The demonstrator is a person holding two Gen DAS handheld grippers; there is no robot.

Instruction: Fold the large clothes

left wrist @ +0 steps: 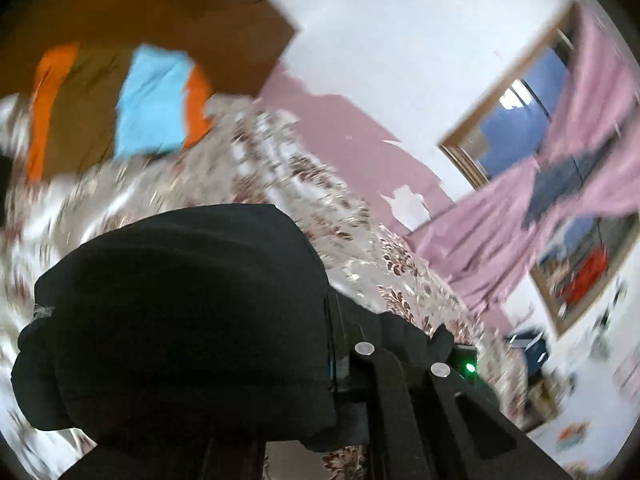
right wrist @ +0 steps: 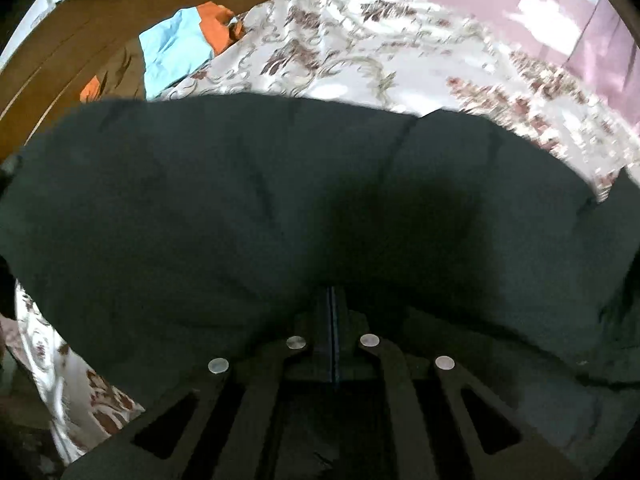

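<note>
The dark garment is a large, thick piece of near-black cloth with a soft, matte, slightly fuzzy surface. It is spread across the bed, filling most of the right wrist view. A seam line runs diagonally through it, and its far edge curves in a plump, padded roll.

The right claw is clenched on the near edge of this cloth: its two fingers meet with only a thin line between them and the fabric bunches up right at their tips. The left claw is likewise clamped on a fold of the same garment, which hangs from it as a rounded, heavy bundle above the bedspread. Holding two separate points like this probably serves to lift one part and carry it over the rest for a fold.

The bedspread is glossy and pale, with a reddish-brown floral print. At its far side lie a light blue cloth and an orange cloth against a brown headboard.
</note>
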